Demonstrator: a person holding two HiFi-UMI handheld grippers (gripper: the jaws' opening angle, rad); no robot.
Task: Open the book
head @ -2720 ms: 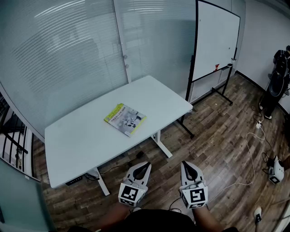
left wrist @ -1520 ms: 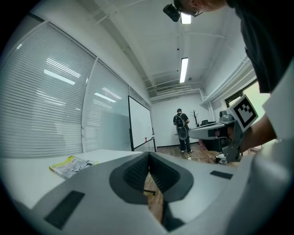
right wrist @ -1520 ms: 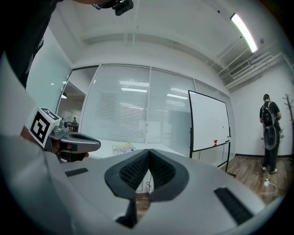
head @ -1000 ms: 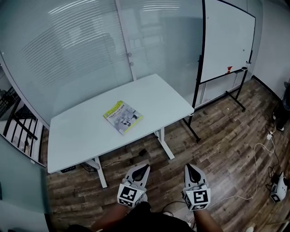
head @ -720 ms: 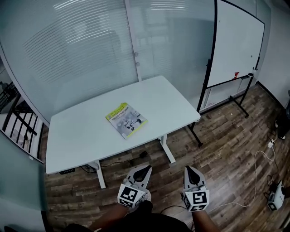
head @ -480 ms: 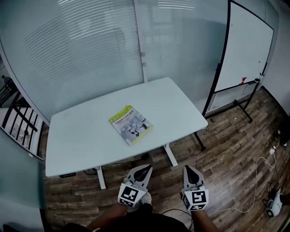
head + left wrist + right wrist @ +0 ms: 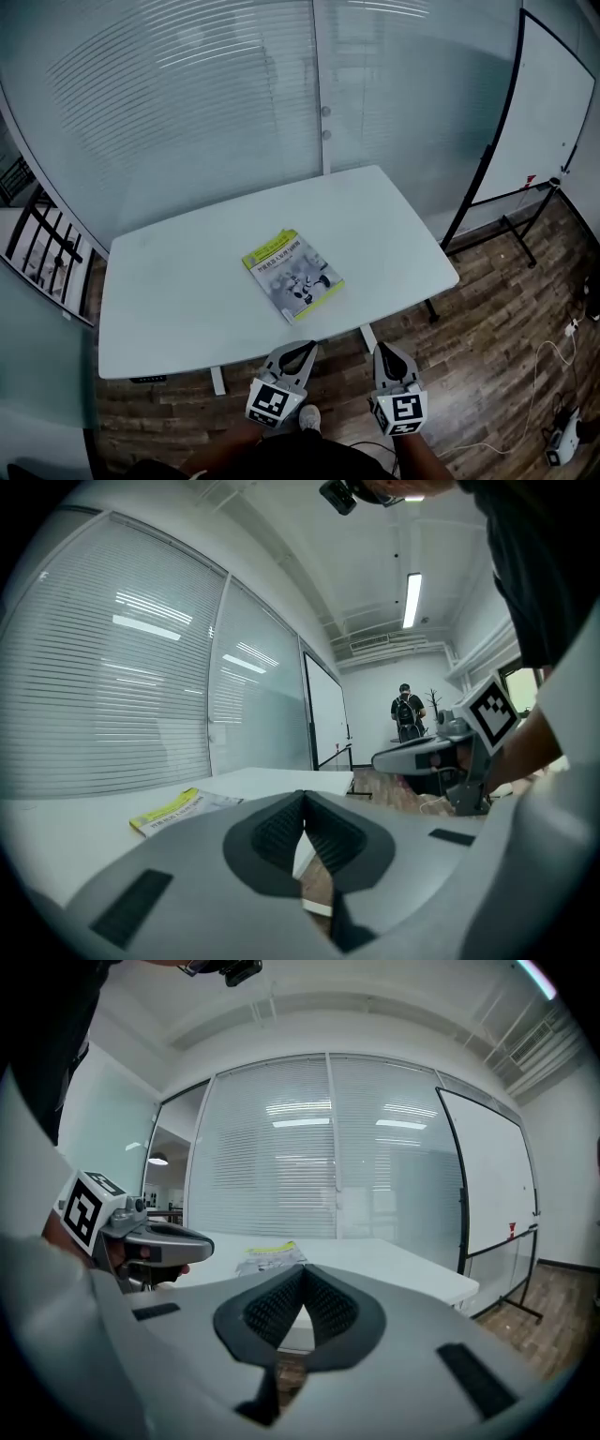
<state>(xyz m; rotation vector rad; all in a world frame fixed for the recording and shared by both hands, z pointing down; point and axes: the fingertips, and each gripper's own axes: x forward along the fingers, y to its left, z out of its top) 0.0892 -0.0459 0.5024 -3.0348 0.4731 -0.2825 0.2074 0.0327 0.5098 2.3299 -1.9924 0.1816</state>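
Note:
A closed book [image 7: 293,273] with a yellow-green band along its top and a grey picture cover lies flat on the white table [image 7: 178,291], near the front edge. In the left gripper view the book [image 7: 178,810] shows low at the left; in the right gripper view the book [image 7: 270,1254] sits ahead on the tabletop. My left gripper [image 7: 298,351] and right gripper [image 7: 386,353] are both shut and empty, held side by side just short of the table's front edge, below the book.
A frosted glass wall with blinds [image 7: 234,103] stands behind the table. A whiteboard on a wheeled stand [image 7: 539,112] is at the right. Wooden floor [image 7: 497,337] with cables and a white device [image 7: 562,441] lies to the right. A person [image 7: 407,713] stands far off.
The view has come closer to the table: the book and table now sit larger and nearer the middle, and both grippers have reached the table's front edge. Both stay shut.

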